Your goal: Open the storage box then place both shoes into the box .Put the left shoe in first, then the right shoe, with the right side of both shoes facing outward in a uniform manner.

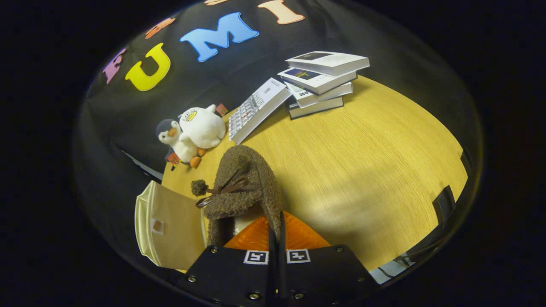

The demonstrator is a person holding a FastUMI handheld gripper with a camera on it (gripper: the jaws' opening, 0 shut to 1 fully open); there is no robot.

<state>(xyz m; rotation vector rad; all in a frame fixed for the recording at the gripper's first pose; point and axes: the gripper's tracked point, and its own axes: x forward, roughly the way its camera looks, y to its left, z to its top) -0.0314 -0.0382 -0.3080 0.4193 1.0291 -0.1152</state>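
The gripper (276, 232) is seen with its two fingers drawn close together, only a thin dark slit left between them, and the rim of a fuzzy brown shoe (245, 192) is pinched in that slit, so the fingers are clenched on the shoe's collar. The shoe is made of a curly, fleece-like brown fabric, rounded at the toe, with a thin brown lace tied in a bow and finished in a small fluffy pompom; a pale lining can be made out inside its opening. It is held just ahead of the fingers, toe pointing away, above a round wooden table (362, 170) of light yellow grain. Beside the shoe, off the table's edge, the storage box (168, 226) is seen as a cream-coloured, smooth-sided container with a small square tab on its flat face; whether it stands open cannot be told. Beyond the shoe, two plush penguins (194, 132) of soft white and grey pile with orange feet are propped at the table's far edge. Near them a book (258, 110) is leaned against a stack of books (322, 83), four piled unevenly with pale covers. Nothing is seen lying between the shoe and the box.
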